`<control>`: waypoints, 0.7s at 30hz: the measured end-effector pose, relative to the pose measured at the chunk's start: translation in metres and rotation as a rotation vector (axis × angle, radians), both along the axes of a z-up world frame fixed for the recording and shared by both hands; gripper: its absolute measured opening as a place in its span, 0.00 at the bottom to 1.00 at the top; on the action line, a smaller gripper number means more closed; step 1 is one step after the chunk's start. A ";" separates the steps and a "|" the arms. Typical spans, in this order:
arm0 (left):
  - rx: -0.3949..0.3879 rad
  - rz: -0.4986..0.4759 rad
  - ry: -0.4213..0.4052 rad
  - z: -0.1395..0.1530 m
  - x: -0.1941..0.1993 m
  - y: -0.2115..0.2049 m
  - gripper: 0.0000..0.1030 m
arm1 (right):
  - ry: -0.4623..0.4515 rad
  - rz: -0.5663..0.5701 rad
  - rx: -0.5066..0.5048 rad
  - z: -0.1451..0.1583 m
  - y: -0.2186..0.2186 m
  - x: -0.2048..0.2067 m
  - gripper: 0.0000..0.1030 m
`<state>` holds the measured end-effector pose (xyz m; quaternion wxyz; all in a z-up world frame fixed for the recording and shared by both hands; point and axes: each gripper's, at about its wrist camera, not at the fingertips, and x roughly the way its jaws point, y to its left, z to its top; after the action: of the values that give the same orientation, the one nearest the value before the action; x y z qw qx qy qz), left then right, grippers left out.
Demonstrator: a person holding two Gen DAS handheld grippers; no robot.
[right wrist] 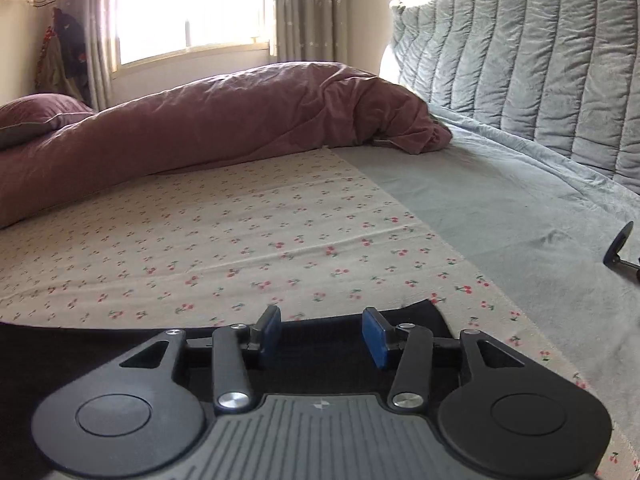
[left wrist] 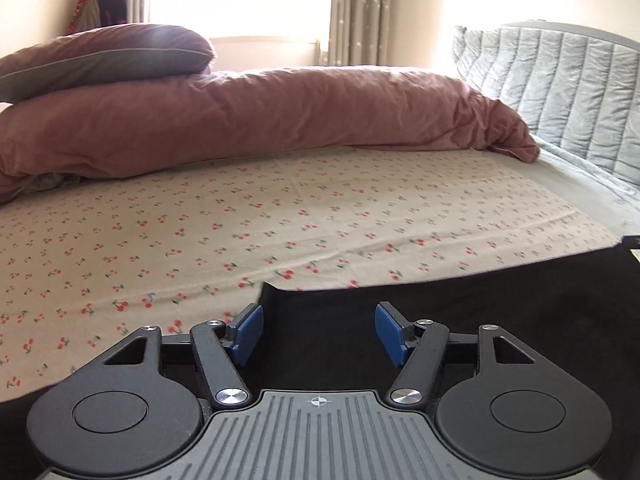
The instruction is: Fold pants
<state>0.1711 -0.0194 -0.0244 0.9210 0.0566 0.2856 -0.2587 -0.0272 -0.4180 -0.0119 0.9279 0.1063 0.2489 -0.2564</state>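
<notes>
Black pants [left wrist: 460,304] lie flat on the cherry-print sheet [left wrist: 240,216], stretching from below my left gripper to the right edge of that view. My left gripper [left wrist: 319,330] is open, its blue pads [left wrist: 250,332] just above the pants' left end, holding nothing. In the right wrist view the pants [right wrist: 328,340] run from the left edge to a corner at the right. My right gripper [right wrist: 321,336] is open over that end, empty.
A rolled brown duvet [left wrist: 260,116] lies across the far side of the bed, with a pillow [left wrist: 100,60] on its left end. A grey quilted headboard [right wrist: 528,68] and grey blanket [right wrist: 500,208] are on the right. A small black stand [right wrist: 620,248] sits at the far right.
</notes>
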 end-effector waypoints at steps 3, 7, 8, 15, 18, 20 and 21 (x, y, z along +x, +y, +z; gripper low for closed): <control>0.026 -0.051 0.027 -0.015 -0.017 -0.003 0.61 | 0.002 0.203 0.066 -0.010 0.049 0.016 0.48; 0.018 0.024 0.041 -0.034 -0.028 0.048 0.61 | 0.083 0.235 0.092 -0.043 0.056 0.015 0.48; 0.006 0.036 0.050 -0.036 -0.030 0.066 0.61 | 0.057 0.229 0.071 -0.046 0.048 0.002 0.48; 0.020 0.304 0.033 -0.039 -0.053 0.203 0.61 | 0.031 -0.029 0.074 -0.049 -0.018 -0.080 0.48; -0.082 0.398 0.044 -0.034 -0.059 0.236 0.61 | 0.019 -0.150 0.082 -0.052 -0.031 -0.105 0.48; -0.093 0.420 0.033 -0.024 -0.063 0.230 0.62 | 0.038 -0.187 0.061 -0.044 -0.027 -0.107 0.49; -0.094 0.398 0.022 -0.019 -0.064 0.222 0.62 | 0.013 -0.167 0.055 -0.039 -0.020 -0.108 0.50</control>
<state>0.1071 0.2022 -0.0436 0.9524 -0.0471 0.2888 -0.0853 -0.1350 -0.4383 -0.0510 0.8983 0.1505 0.2524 -0.3266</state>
